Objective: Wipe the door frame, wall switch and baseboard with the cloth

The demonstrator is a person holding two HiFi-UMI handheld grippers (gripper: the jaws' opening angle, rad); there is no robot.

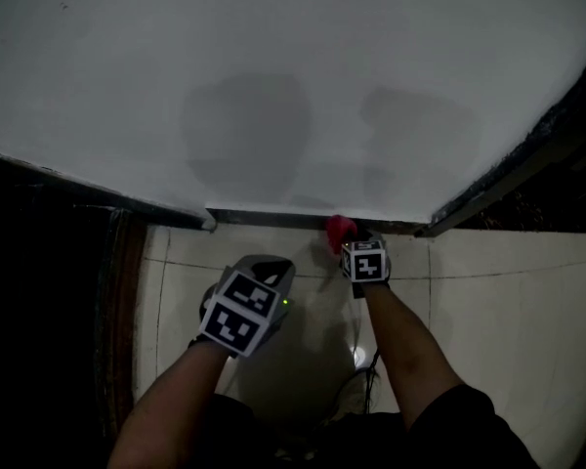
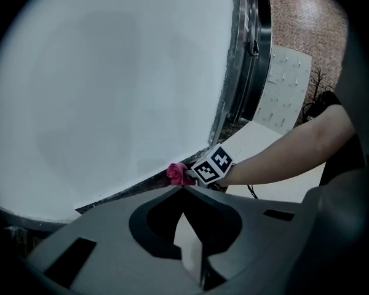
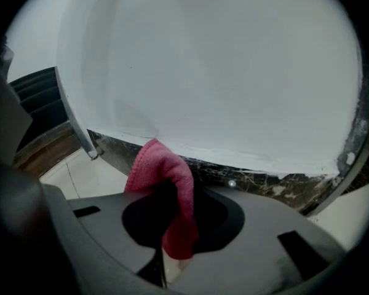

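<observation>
A pink-red cloth (image 1: 340,229) is bunched against the dark marble baseboard (image 1: 273,216) at the foot of the white wall. My right gripper (image 1: 349,241) is shut on the cloth and holds it low over the floor. In the right gripper view the cloth (image 3: 172,177) hangs folded over the jaws, touching the baseboard (image 3: 258,180). My left gripper (image 1: 272,264) hovers further back to the left, shut and holding nothing. The left gripper view shows its jaws (image 2: 184,188) together, with the cloth (image 2: 177,173) and the right gripper's cube (image 2: 212,165) beyond. No wall switch is in view.
Pale floor tiles (image 1: 488,291) lie below the wall (image 1: 273,66). A dark door frame (image 1: 508,179) runs diagonally at the right, and a wooden frame edge (image 1: 127,262) stands at the left. A metal frame (image 2: 249,54) shows in the left gripper view.
</observation>
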